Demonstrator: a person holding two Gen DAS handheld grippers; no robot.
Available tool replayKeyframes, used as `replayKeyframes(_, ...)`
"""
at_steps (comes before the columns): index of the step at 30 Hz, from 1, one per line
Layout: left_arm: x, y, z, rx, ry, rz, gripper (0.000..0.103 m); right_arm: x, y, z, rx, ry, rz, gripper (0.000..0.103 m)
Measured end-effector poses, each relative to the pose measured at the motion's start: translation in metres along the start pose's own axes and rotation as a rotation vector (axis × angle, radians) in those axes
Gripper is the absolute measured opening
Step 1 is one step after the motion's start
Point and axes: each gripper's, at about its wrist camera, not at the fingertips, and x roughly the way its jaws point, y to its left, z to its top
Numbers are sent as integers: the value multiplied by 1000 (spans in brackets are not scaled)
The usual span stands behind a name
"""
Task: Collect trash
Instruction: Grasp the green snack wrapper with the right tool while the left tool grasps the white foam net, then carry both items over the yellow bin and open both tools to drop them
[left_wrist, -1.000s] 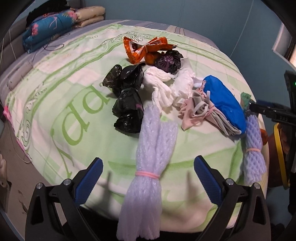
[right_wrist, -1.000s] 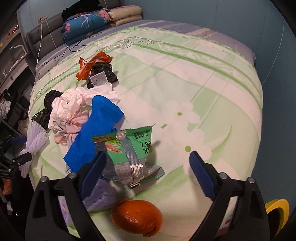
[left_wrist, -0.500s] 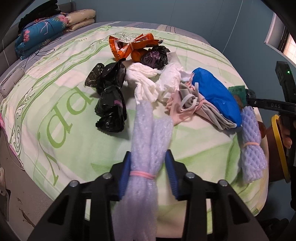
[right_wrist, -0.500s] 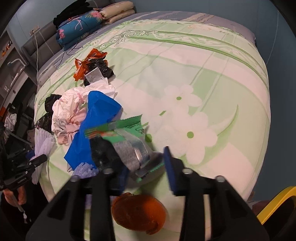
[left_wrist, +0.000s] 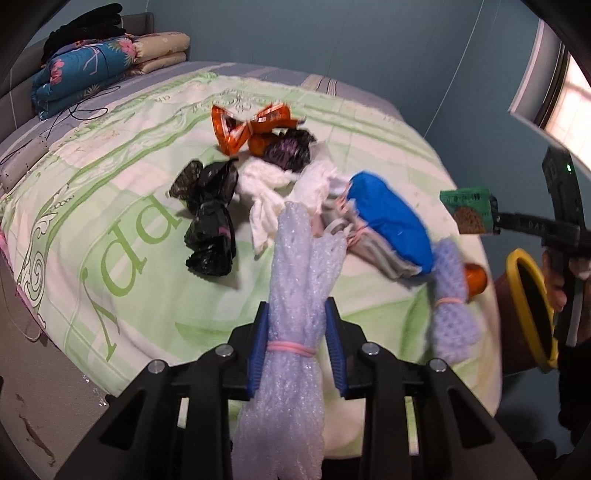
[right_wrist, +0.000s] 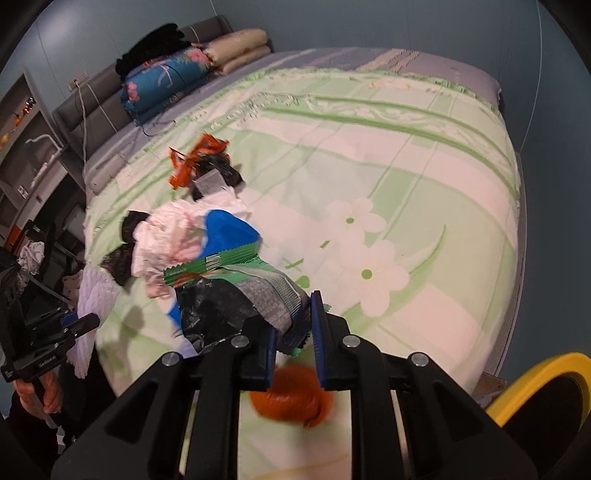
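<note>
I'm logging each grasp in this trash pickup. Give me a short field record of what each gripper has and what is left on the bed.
left gripper: closing on the white foam net bundle
right gripper: closing on the green snack wrapper
left on bed: black bags, orange wrapper, white rags, blue cloth, second foam net, orange fruit
bin: yellow-rimmed bin beside the bed

dim indoor light w/ bluish cast, window (left_wrist: 569, 99) blown out top right. heavy fisheye bend + dark corners. motion blur on orange fruit (right_wrist: 291, 397), bed (right_wrist: 406, 177) fairly sharp.
</note>
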Motion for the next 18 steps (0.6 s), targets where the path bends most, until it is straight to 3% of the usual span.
replayKeyframes(10, -46, -35, 8, 31, -105, -67, 28, -73, -2, -34, 43, -45, 47, 15)
replayKeyframes(18, -62, -86, 13, 86, -153, -147, 28, -132, -23, -61, 113, -106, -13, 15)
